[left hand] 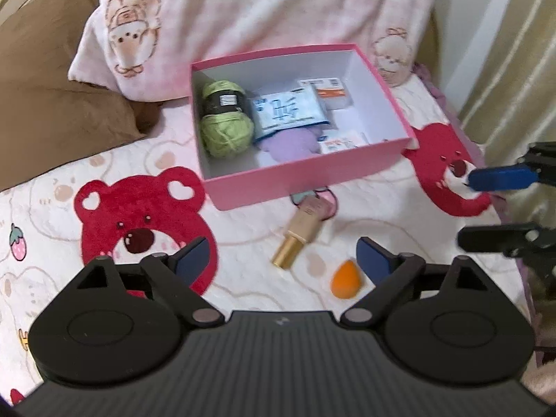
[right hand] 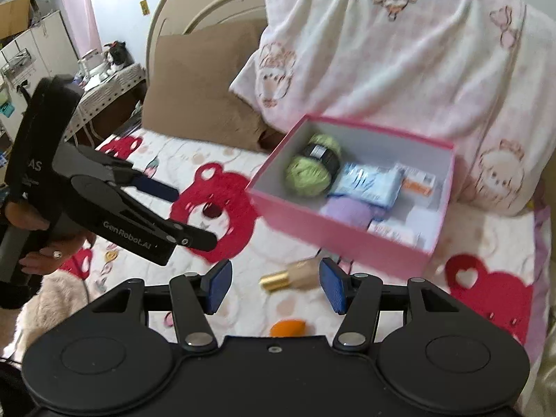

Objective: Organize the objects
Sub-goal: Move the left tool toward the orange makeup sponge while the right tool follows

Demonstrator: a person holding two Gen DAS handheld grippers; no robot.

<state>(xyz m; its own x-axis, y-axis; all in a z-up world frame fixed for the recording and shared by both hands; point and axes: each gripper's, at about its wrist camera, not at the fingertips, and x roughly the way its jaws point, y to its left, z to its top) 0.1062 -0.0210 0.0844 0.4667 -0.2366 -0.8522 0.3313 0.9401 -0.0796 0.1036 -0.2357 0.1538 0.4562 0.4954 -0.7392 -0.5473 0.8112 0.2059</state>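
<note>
Both our grippers, left gripper (left hand: 283,260) & right gripper (right hand: 276,286), have jaws apart, nothing btwn. Just beyond: orange makeup sponge (left hand: 345,283), soft, light, squeeze mid-body; gold-capped bottle (left hand: 295,238), stiff, slick, prob grab across barrel. Farther: pink box (left hand: 278,182), already w/ green yarn (left hand: 226,118).

One pink box (left hand: 305,180) is seen at 12 o'clock. Counted inside it: one green yarn ball (left hand: 226,118) at 9 o'clock of the box, one blue-and-white packet (left hand: 290,111) in the middle, one purple soft item (left hand: 288,146), and two small orange-and-white cartons (left hand: 328,92). Outside the box, at 6 o'clock of it: one gold-capped bottle (left hand: 295,239) and one orange sponge (left hand: 345,279). Two pillows are counted: one brown (right hand: 201,80), one pink-and-white (right hand: 399,45).
</note>
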